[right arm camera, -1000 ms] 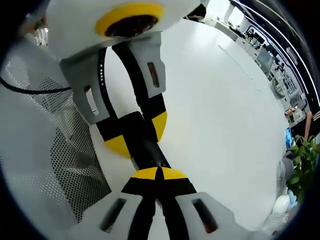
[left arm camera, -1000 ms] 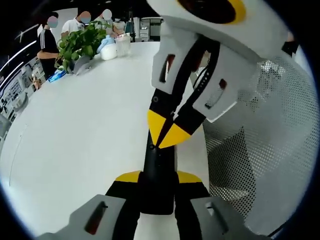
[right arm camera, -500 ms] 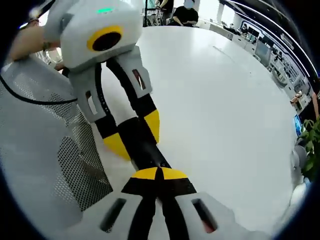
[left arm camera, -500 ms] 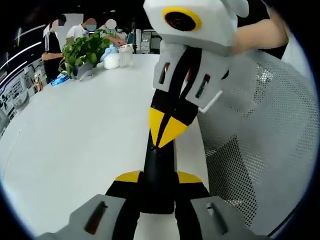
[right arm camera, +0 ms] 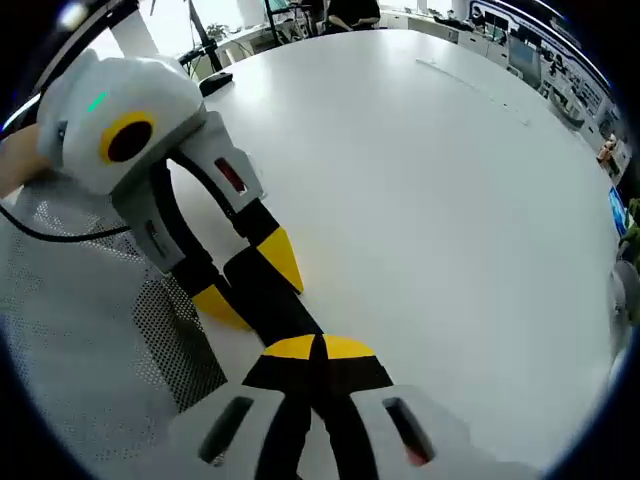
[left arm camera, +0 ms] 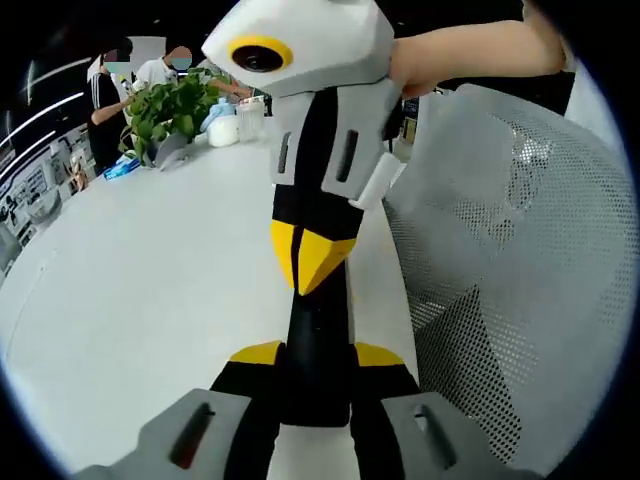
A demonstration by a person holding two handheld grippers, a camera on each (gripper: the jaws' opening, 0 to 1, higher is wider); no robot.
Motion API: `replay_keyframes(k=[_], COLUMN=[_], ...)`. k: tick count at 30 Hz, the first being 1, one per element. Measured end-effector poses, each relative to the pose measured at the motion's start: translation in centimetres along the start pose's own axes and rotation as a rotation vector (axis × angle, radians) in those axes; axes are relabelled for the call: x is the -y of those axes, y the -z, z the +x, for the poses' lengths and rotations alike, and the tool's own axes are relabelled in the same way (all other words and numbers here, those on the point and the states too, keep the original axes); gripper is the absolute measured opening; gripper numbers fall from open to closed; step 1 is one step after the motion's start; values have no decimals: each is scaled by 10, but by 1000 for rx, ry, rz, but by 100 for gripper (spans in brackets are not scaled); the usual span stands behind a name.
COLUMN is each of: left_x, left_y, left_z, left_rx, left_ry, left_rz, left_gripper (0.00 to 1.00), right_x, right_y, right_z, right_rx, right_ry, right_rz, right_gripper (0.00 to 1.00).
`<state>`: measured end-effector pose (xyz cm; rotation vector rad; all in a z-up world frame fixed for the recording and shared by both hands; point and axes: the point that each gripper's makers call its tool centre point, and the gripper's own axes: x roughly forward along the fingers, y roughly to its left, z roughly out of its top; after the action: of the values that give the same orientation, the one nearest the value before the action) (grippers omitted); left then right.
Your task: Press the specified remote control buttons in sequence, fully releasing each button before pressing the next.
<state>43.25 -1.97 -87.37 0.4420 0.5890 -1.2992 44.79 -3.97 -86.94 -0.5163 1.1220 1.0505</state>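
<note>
Now | left gripper [left arm camera: 318,352] fingers pinching black remote [left arm camera: 318,330]; right gripper [right arm camera: 318,346] fingers pressed together on remote; white table [right arm camera: 430,180]

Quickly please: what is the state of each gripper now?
Left gripper: shut on the remote, holding it by one end.
Right gripper: shut, tips pressed on the remote.

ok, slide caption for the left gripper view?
Left gripper clamps black remote over white table; right gripper's shut yellow tips meet it.

Black remote [left arm camera: 318,340] between left claw [left arm camera: 318,352] jaws, right claw [left arm camera: 305,262] tips touching it
</note>
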Motion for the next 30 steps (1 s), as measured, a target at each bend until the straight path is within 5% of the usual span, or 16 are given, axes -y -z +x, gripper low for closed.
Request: replay_keyframes(k=[10,14,17,23,25,30], left_x=[-1,0,1,1,1,1], left_y=[0,0,0,-1,-1,-1], left_z=[0,-1,-2,-2,-3,-2], left_rx=[28,30,34,34,32,38], left_ry=[10,12,12,12,11,16], left_rz=[4,8,4,1,0,-9], left_gripper=[20,20,20,19,19,19], right_x=[-5,-3,-5,-3,-17,-17], right_y=[0,1,3,-1,-5,2], right_z=[4,5,4,0,-1,-8], right_rx=[-241,-264,-251,-80,15,14], right_ry=[-74,-74,-56,88,60,92], right_rz=[-125,-70,-51,-152,-36,-41], right_gripper=[0,0,0,0,0,0])
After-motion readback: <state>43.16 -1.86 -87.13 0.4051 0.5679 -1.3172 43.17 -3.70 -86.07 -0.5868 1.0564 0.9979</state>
